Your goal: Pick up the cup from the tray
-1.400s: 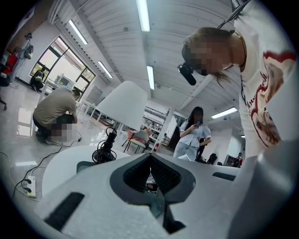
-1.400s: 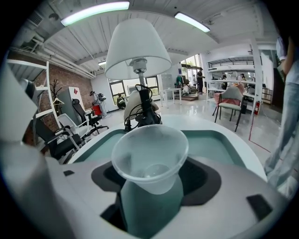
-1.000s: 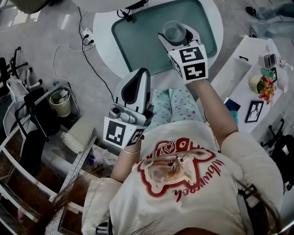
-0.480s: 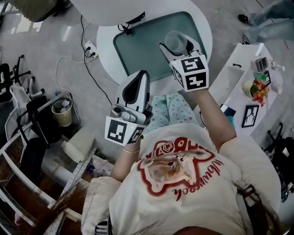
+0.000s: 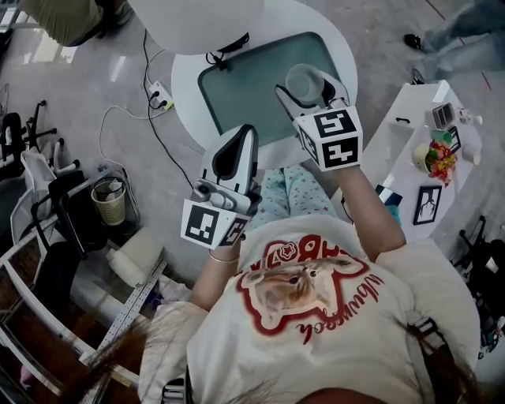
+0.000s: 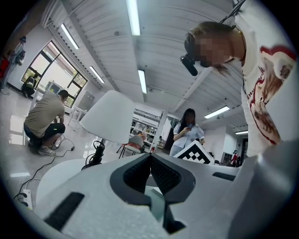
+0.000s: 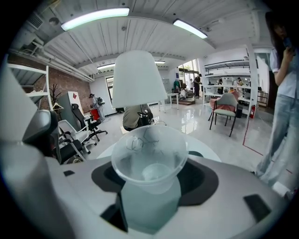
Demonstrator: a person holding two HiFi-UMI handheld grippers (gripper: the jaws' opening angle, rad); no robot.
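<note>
A clear plastic cup (image 5: 303, 80) is held in my right gripper (image 5: 309, 91), which is shut on it over the right part of the teal tray (image 5: 237, 87). In the right gripper view the cup (image 7: 149, 156) fills the space between the dark pads (image 7: 105, 179), its open mouth towards the camera, with the tray (image 7: 149, 210) showing below it. My left gripper (image 5: 243, 130) is shut and holds nothing. It is raised near the person's torso, at the near edge of the round white table (image 5: 347, 55). In the left gripper view its jaws (image 6: 150, 161) meet.
A white lamp shade (image 5: 197, 12) hangs over the table's far side, with cables and a power strip (image 5: 158, 96) on the floor to the left. A white side table (image 5: 394, 142) with small items stands at the right. A wastebasket (image 5: 109, 201) and chairs are at the left. A person (image 5: 67, 16) crouches beyond.
My right gripper, still shut on the cup, has drifted a little towards the tray's right, near side. The left gripper has stayed where it was, shut.
</note>
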